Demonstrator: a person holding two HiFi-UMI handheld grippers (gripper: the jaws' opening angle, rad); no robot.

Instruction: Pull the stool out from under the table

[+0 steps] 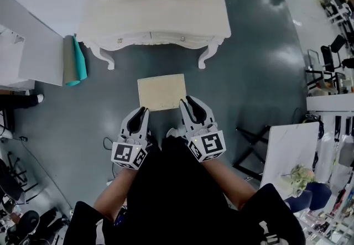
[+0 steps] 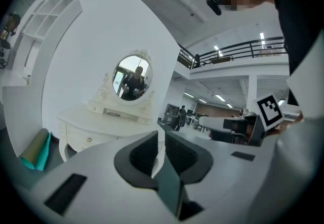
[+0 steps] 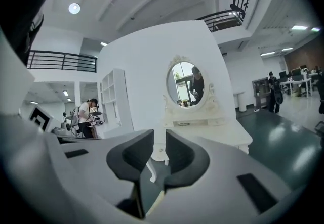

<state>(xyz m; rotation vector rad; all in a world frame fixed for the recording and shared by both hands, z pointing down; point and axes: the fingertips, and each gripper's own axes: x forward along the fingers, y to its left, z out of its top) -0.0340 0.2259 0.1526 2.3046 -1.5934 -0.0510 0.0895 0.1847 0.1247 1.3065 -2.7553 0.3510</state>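
Note:
The stool (image 1: 161, 91), with a square beige top, stands on the dark floor just in front of the white dressing table (image 1: 155, 22), out from under it. Both grippers are held close to the person's body, over the stool's near edge in the head view. Neither one touches the stool. The left gripper (image 1: 145, 110) (image 2: 161, 139) has a narrow gap between its pads and nothing in it. The right gripper (image 1: 187, 100) (image 3: 159, 142) stands slightly wider, also empty. Both point toward the dressing table (image 2: 96, 127) (image 3: 212, 129) and its oval mirror (image 2: 132, 77) (image 3: 188, 84).
A rolled teal mat (image 1: 74, 60) leans against a white panel (image 1: 33, 39) left of the table. At the right are a marble-topped table (image 1: 287, 150), a black folding frame (image 1: 251, 139) and black chairs (image 1: 326, 61). Another person (image 3: 88, 117) stands far off.

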